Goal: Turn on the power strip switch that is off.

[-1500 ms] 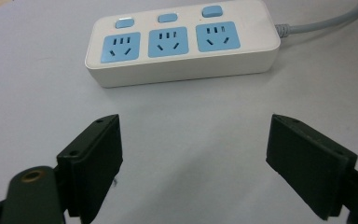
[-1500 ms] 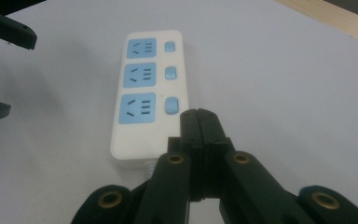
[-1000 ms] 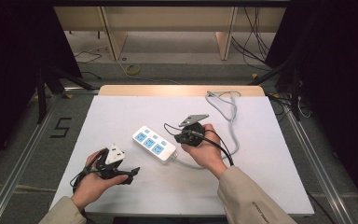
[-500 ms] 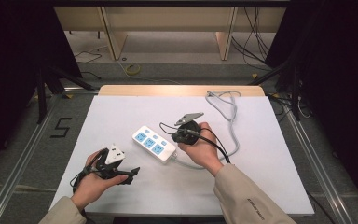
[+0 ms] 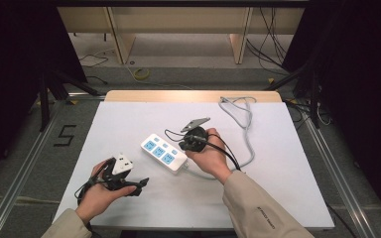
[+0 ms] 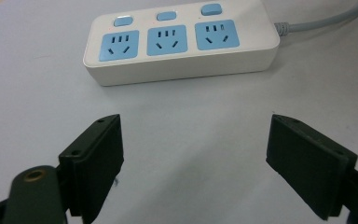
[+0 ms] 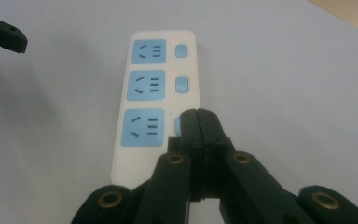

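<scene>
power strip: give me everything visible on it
The power strip is a white, glossy plastic bar lying flat mid-table on the white sheet, with three blue sockets, none with a plug in it, each beside a blue button. A grey cable leaves one end. The right gripper, shut, sits over the nearest button; contact unclear.

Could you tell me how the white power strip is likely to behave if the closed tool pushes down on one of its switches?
The power strip lies flat and broad on the table, so it probably won't tip. Its smooth casing could slide slightly on the plain surface. The grey cable looks floppy and should offer little restraint.
</scene>
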Action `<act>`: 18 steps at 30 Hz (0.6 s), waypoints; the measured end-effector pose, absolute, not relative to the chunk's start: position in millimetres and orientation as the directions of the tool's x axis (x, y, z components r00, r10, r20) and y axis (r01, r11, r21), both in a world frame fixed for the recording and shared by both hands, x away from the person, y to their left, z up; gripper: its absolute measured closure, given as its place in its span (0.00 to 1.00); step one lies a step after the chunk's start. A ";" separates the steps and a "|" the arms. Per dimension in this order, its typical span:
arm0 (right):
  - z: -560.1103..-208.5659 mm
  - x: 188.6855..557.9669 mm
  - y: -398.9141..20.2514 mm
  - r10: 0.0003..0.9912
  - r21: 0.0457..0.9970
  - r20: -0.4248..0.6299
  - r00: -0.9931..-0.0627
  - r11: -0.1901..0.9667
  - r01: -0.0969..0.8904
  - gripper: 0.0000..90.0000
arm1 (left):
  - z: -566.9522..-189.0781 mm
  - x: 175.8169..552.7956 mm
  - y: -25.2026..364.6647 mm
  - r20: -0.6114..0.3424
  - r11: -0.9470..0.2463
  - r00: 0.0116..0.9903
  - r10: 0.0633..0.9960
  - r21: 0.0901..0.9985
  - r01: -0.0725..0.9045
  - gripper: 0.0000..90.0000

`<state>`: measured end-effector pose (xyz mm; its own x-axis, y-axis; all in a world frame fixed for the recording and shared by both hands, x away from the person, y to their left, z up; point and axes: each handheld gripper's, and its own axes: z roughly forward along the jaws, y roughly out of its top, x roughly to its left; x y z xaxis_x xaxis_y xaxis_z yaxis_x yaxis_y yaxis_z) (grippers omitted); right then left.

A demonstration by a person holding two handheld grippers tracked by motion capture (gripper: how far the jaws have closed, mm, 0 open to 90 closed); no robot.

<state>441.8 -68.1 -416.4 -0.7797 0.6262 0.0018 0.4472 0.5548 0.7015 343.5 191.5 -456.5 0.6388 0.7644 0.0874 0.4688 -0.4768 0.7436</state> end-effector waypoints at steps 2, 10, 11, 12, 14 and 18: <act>-416.4 442.7 -65.9 0.628 0.700 0.004 -0.778 0.554 0.451 1.00 | -456.4 343.5 191.4 0.087 -0.476 0.639 0.764 0.744 0.469 0.21; -418.3 446.4 -58.6 0.623 0.690 0.005 -0.782 0.564 0.454 1.00 | -456.4 343.4 191.3 0.086 -0.477 0.640 0.764 0.744 0.468 0.21; -418.9 446.9 -58.0 0.623 0.689 0.007 -0.782 0.564 0.455 1.00 | -456.4 343.4 191.3 0.086 -0.476 0.640 0.764 0.744 0.468 0.21; -419.5 447.4 -57.5 0.623 0.688 0.006 -0.782 0.566 0.455 1.00 | -456.5 343.5 191.2 0.086 -0.476 0.640 0.764 0.745 0.468 0.21; -421.2 448.4 -55.8 0.624 0.680 0.009 -0.781 0.569 0.462 1.00 | -456.6 343.5 191.1 0.086 -0.475 0.640 0.763 0.746 0.467 0.21; -422.3 449.9 -53.8 0.620 0.676 0.006 -0.785 0.576 0.460 1.00 | -456.3 343.5 191.3 0.088 -0.476 0.640 0.763 0.745 0.466 0.21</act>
